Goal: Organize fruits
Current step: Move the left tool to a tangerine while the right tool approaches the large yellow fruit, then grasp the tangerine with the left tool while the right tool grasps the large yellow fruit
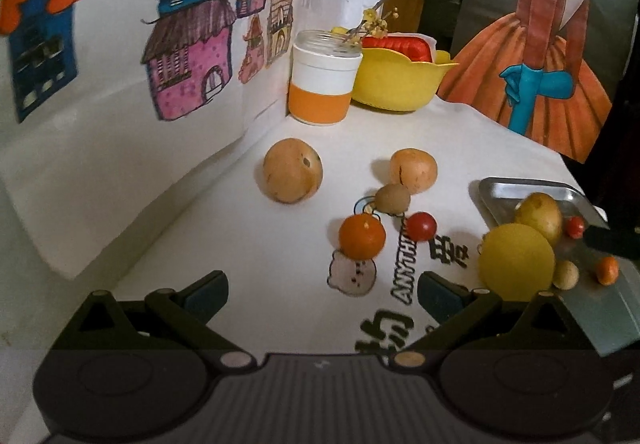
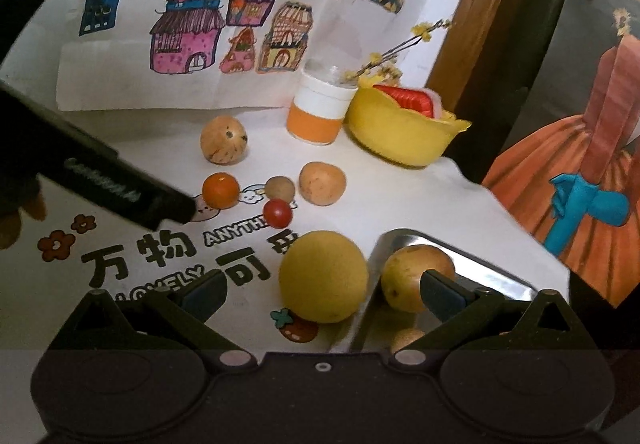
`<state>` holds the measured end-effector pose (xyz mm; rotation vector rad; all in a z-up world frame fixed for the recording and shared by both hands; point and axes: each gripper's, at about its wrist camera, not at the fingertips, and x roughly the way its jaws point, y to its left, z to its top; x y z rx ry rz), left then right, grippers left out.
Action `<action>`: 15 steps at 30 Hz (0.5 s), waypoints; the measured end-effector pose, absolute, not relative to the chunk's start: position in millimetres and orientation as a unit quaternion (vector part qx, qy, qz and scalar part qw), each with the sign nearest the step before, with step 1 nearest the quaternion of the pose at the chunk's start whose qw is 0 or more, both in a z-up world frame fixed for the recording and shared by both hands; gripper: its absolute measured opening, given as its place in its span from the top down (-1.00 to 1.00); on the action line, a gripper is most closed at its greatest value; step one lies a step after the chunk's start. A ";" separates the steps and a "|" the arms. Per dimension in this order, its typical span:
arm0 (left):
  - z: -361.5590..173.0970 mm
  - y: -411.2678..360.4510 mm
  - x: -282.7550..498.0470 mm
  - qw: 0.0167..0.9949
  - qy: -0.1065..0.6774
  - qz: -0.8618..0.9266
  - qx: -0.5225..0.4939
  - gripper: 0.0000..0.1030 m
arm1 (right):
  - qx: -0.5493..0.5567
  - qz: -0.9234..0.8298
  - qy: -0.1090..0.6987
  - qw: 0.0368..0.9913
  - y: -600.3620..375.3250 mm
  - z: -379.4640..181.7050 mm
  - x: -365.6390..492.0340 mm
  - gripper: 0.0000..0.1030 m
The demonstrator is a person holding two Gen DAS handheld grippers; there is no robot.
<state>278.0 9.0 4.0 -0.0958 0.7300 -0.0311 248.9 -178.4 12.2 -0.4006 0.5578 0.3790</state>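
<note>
Left gripper point(image 1: 322, 294) fingers spread wide, nothing between them, low in the left wrist view above the printed white cloth point(image 1: 280, 244). Right gripper point(image 2: 322, 294) fingers likewise released and empty, the left fingertip point(image 2: 204, 290) over the cloth's lettering, the right fingertip point(image 2: 440, 294) in front of the tray's fruit.

Left to right in the right wrist view: house drawings point(image 2: 188, 36) at upper left; the other gripper's dark finger point(image 2: 132, 196) slanting in from the left edge, its tip just beside the orange point(image 2: 221, 190). Spotted tan fruit point(image 2: 223, 139) near the drawings. Centre: small brown fruit point(image 2: 280, 188) just beside a red tomato point(image 2: 277, 214), then a tan fruit point(image 2: 322, 183). Behind, an orange-and-white jar point(image 2: 318, 112) touching a yellow bowl point(image 2: 404, 132). Lower centre: big yellow ball-shaped fruit point(image 2: 323, 276) on the cloth, just beside the metal tray point(image 2: 472, 258). On the tray, a yellowish fruit point(image 2: 404, 276) and a small beige one point(image 2: 406, 338), partly hidden. Far right, a painted orange dress point(image 2: 592, 184).
</note>
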 end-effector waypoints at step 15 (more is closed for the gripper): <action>-8.1 -1.6 302.3 0.938 0.344 -0.023 -0.035 -0.99 | -0.129 0.223 0.297 0.920 -188.8 3.5 268.9 -0.85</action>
